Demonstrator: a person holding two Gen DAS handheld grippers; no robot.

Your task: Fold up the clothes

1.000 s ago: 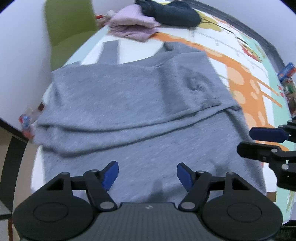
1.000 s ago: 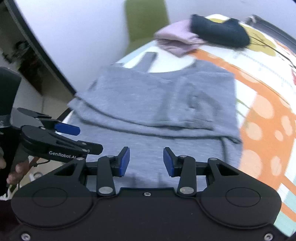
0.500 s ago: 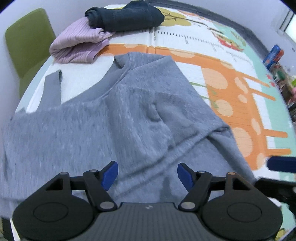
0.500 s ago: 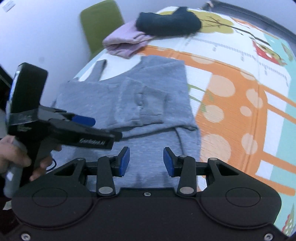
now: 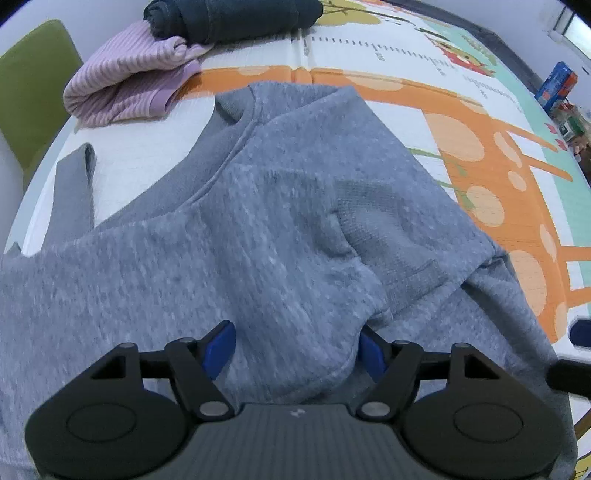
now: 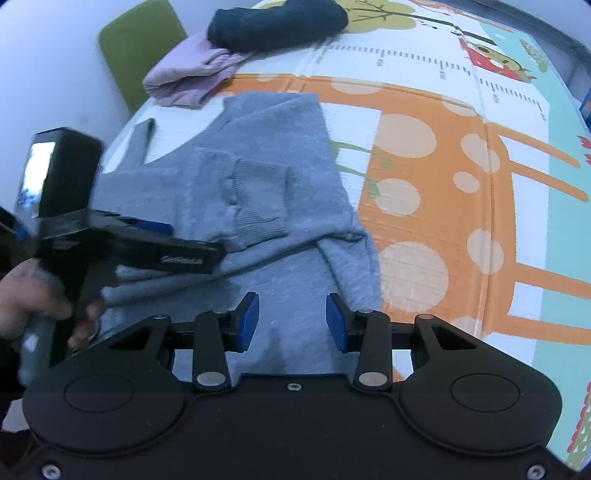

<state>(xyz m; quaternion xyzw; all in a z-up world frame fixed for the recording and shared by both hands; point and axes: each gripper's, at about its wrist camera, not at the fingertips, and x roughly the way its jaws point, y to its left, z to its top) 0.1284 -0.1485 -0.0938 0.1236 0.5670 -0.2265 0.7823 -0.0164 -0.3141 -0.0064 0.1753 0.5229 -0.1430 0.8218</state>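
Left wrist view: above the grey sweater [image 5: 280,236] we hold both grippers, left [image 5: 297,349] and right [image 6: 291,321], open and empty.

A green chair [image 5: 26,96] stands against a plain white wall [image 6: 55,74] beside the patterned mat [image 6: 443,155].

Wide bare stretch of the play mat [image 6: 461,184] off to the right of the grey sweater [image 5: 258,240], nothing standing there. Far end blocked by a folded lilac garment [image 5: 129,81] with a dark rolled one [image 5: 229,14] touching it behind. Green chair [image 6: 136,44] hard against the far left edge. Left gripper [image 6: 192,243] and the hand [image 6: 29,295] holding it crowding the sweater's left side. Small blue box [image 5: 556,85] at the far right edge.
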